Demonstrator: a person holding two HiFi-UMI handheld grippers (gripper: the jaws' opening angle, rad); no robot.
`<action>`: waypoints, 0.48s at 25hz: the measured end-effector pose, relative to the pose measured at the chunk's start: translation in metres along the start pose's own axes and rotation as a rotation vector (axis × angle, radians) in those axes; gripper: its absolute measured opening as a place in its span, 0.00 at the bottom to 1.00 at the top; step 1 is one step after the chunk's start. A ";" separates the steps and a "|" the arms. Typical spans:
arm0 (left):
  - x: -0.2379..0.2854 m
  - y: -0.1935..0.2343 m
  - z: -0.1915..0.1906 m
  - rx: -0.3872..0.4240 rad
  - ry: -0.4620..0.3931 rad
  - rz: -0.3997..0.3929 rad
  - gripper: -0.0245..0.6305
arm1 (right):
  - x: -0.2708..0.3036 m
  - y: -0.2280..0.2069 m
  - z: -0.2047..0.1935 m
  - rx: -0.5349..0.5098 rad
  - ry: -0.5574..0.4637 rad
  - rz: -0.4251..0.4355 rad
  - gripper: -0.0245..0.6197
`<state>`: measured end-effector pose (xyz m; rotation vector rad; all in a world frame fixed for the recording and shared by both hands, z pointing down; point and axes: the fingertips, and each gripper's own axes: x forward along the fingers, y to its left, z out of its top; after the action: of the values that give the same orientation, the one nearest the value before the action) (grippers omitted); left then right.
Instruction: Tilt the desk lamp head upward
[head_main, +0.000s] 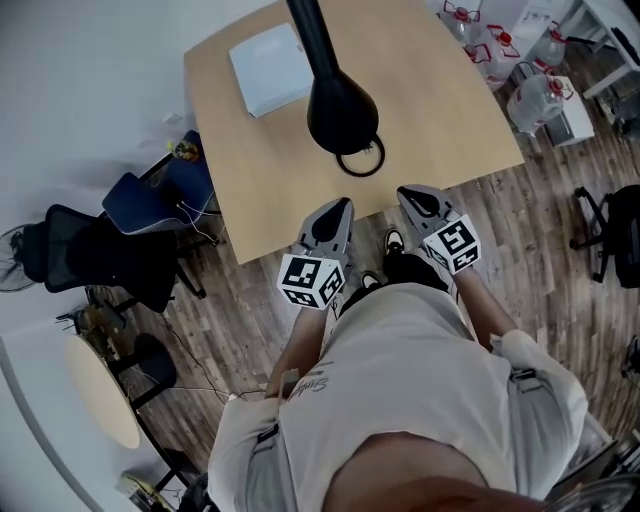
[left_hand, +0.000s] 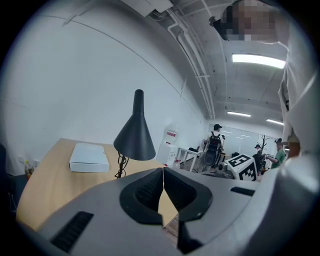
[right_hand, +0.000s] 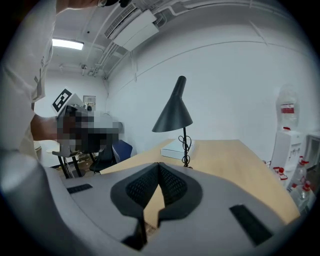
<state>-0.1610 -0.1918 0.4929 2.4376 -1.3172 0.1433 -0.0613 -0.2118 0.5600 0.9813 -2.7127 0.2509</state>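
the black cone-shaped lamp head (head_main: 342, 112) hangs over the light wooden table (head_main: 450, 120), pointing down, so it needs lifting. the grey left gripper (head_main: 342, 205) and grey right gripper (head_main: 406, 193) sit at the near table edge, both pressed together and holding nothing, because the lamp is not reached yet.

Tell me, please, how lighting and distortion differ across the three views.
Head view: evenly lit, sharp, little bending; the lamp reads flat black. Left gripper view: strong fisheye, black corners, the ceiling light blown out. Right gripper view: same fisheye, lamp crisp.
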 end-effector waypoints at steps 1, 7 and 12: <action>0.007 0.003 0.001 0.005 0.006 0.007 0.06 | 0.006 -0.009 -0.001 -0.007 0.005 0.006 0.03; 0.043 0.025 -0.010 0.013 0.045 0.063 0.06 | 0.049 -0.059 -0.027 -0.014 0.089 0.056 0.03; 0.059 0.046 -0.021 0.008 0.070 0.110 0.06 | 0.092 -0.078 -0.059 -0.035 0.223 0.132 0.03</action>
<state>-0.1649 -0.2535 0.5397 2.3448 -1.4220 0.2607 -0.0687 -0.3124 0.6486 0.7186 -2.5700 0.3163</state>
